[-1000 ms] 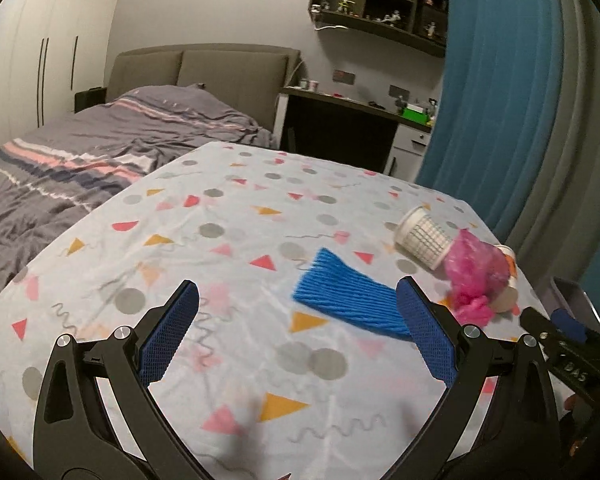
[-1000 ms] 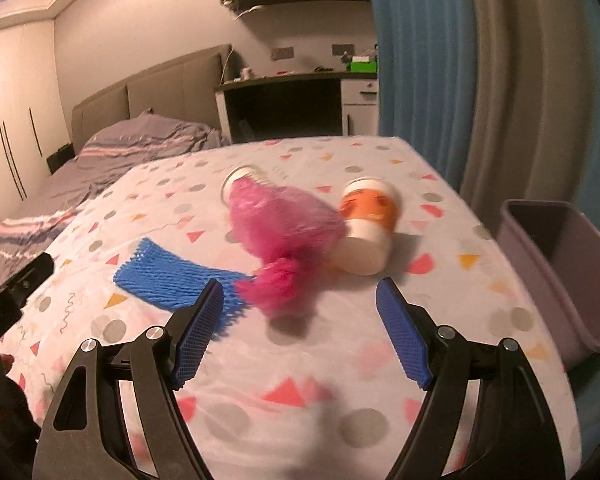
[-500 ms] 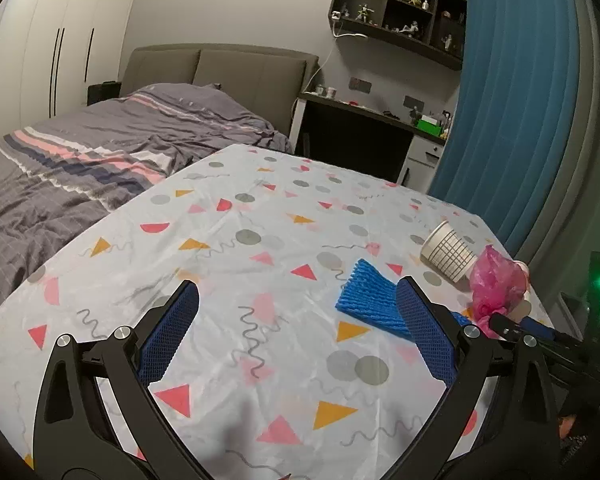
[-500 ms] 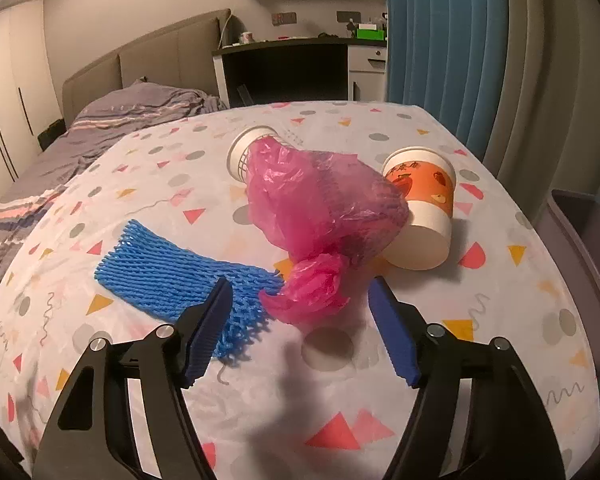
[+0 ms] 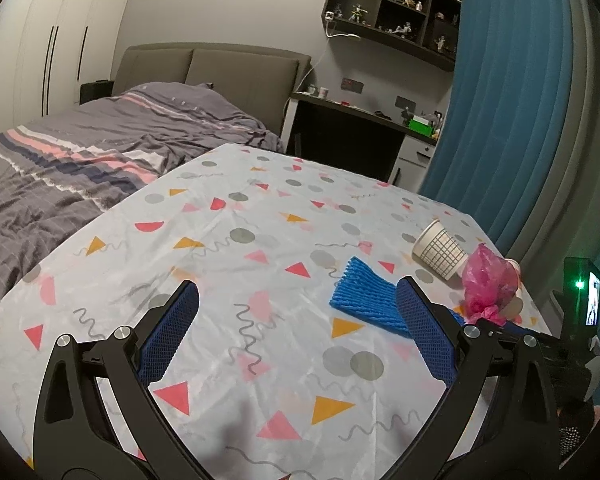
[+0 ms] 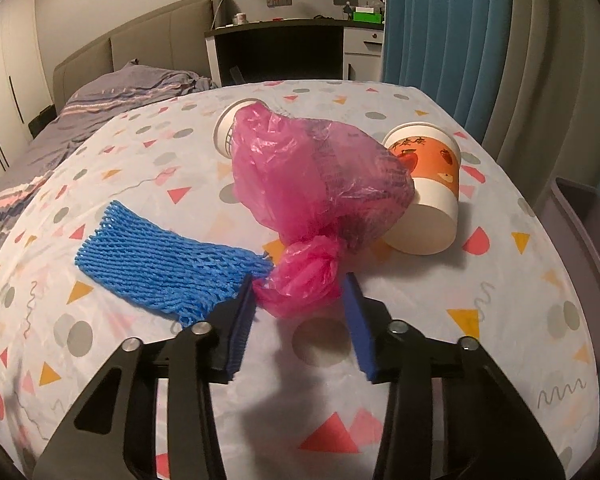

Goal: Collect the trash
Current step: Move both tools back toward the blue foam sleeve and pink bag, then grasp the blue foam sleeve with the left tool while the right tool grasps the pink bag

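Pink bag (image 6: 320, 184) against orange cup (image 6: 428, 184)

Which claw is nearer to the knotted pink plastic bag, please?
The right. The right claw has just been closing around the knotted pink plastic bag's knot; the left claw hovers open, away from it.

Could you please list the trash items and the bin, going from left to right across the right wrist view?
Blue foam net → pink plastic bag → orange paper cup → grey bin.
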A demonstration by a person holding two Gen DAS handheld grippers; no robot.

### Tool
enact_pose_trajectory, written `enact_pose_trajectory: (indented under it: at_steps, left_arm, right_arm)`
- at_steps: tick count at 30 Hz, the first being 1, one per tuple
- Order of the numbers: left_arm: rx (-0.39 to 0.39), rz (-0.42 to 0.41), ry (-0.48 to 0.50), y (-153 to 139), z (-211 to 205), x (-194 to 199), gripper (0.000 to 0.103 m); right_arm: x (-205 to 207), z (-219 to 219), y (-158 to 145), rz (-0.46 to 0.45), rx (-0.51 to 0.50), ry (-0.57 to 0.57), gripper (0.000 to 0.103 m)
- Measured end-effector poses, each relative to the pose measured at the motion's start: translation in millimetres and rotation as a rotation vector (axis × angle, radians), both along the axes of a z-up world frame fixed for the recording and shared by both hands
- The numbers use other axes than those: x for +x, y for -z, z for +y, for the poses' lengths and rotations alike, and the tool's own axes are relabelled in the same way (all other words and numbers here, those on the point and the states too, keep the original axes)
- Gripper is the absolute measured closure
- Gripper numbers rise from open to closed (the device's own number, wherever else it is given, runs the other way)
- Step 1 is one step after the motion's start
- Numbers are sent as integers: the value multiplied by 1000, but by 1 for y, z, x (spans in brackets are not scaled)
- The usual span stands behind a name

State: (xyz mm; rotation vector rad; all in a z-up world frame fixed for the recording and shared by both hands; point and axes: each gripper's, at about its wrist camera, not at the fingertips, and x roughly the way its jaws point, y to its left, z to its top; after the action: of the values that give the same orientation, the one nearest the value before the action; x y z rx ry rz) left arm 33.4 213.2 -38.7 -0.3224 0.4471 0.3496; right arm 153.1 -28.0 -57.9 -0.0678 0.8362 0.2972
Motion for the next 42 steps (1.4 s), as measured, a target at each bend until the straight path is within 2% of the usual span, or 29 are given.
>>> enact_pose_trajectory:
  at_steps: [1, 10, 21, 31, 37, 42]
  left_arm:
    - [0, 2, 3, 0, -1, 1, 6]
    - [14, 15, 27, 1, -12, 8, 6]
    - [33, 40, 115, 3, -42, 26, 6]
    - [39, 124, 208, 14, -56, 66, 6]
    - [-46, 206, 220, 33, -45, 104, 6]
    - [-55, 271, 206, 44, -40, 127, 6]
  right_arm:
    - [0, 0, 0, 2, -2, -2, 69]
    - [-10, -6, -5, -17, 20, -24, 84]
    - [-44, -33, -38, -116, 80, -53, 85]
    - [-58, -86, -51, -145, 119, 2, 85]
    - [-60, -114, -52, -149, 132, 34, 85]
    - [-58, -127, -48, -142, 146, 50, 84]
